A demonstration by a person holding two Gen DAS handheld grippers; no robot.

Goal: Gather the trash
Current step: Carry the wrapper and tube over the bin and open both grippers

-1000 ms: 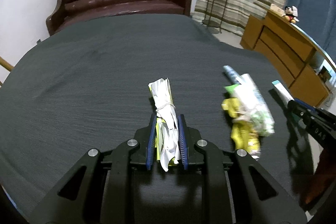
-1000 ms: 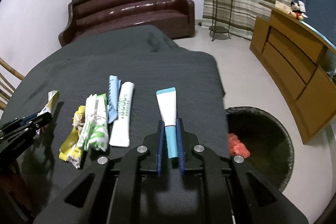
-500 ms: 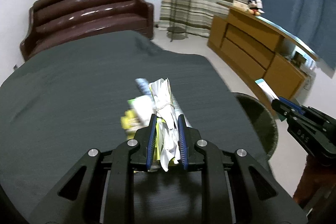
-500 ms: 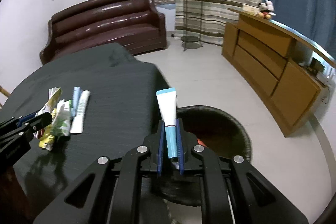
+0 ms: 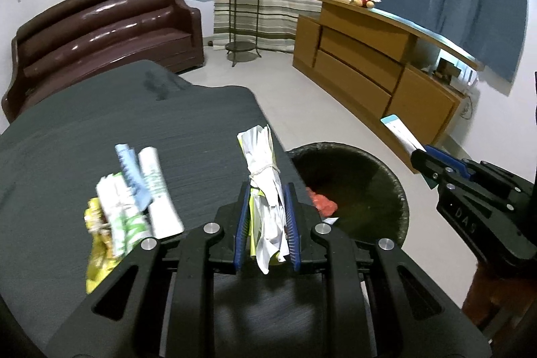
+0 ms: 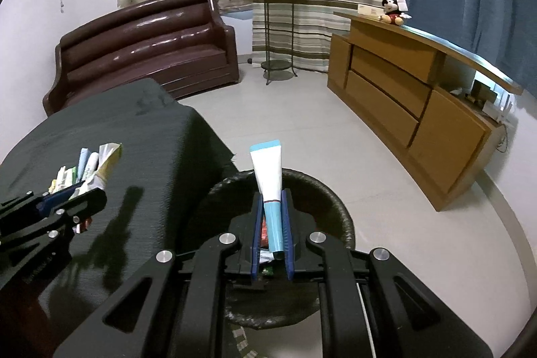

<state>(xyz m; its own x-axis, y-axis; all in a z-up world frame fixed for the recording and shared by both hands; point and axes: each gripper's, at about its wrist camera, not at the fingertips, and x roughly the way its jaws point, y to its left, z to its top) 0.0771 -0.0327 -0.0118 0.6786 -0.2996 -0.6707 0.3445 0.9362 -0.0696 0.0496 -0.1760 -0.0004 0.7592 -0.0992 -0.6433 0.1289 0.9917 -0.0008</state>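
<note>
My left gripper (image 5: 265, 200) is shut on a crumpled white and yellow wrapper (image 5: 263, 170) tied with string, held over the right edge of the dark table (image 5: 100, 136). My right gripper (image 6: 272, 207) is shut on a white and teal tube (image 6: 270, 176), held above the black trash bin (image 6: 332, 200). The bin (image 5: 379, 170) stands on the floor just right of the table, with red trash (image 5: 322, 203) inside. A pile of wrappers and tubes (image 5: 131, 200) lies on the table left of my left gripper. The right gripper (image 5: 418, 153) shows at the right in the left wrist view.
A brown leather sofa (image 6: 147, 42) stands behind the table. A wooden sideboard (image 6: 412, 103) with a plush toy (image 6: 392, 10) runs along the right. A metal plant stand (image 6: 277, 29) stands before striped curtains. Pale tiled floor (image 6: 302, 119) lies between them.
Both grippers have swung right with their loads. The left one went from mid-table to its right edge; the right one went from over the table to above the bin.
</note>
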